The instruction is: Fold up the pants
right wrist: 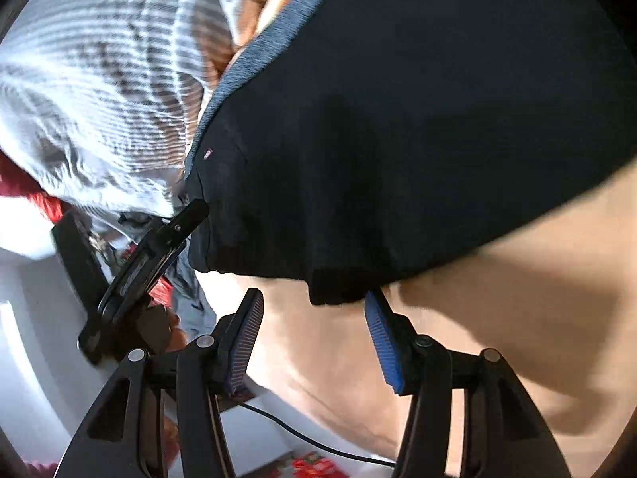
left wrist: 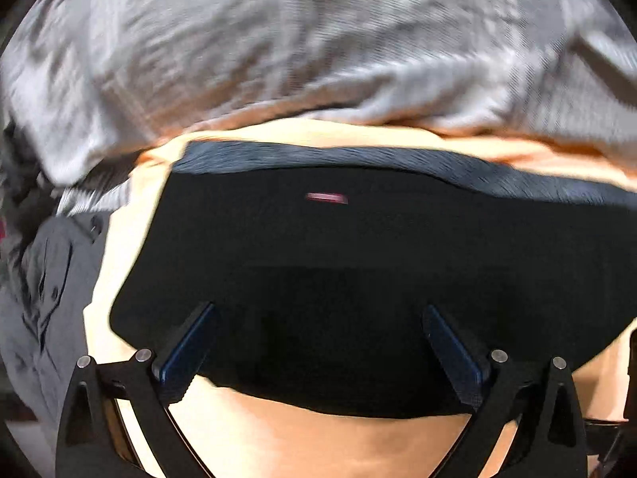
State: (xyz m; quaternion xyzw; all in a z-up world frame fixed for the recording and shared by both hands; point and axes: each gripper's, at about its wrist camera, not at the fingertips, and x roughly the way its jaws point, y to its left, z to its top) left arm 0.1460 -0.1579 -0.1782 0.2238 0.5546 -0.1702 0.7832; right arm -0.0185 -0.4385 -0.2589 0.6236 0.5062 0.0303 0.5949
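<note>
The black pants [left wrist: 338, 263] lie flat on my tan surface [left wrist: 318, 446], already folded into a compact block, below a heap of striped cloth [left wrist: 278, 40]. My left gripper [left wrist: 318, 318] hangs over them with its jaws at full spread, empty. My right gripper [right wrist: 314, 302] stands half open at the near corner, gripping nothing, so I judge another fold may remain.

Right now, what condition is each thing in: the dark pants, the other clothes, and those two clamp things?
Black pants: folded flat on the tan surface.
Striped grey garment: crumpled, beyond the pants.
Left gripper: wide open, holding nothing.
Right gripper: open, nothing pinched, at the pants' near edge.
</note>
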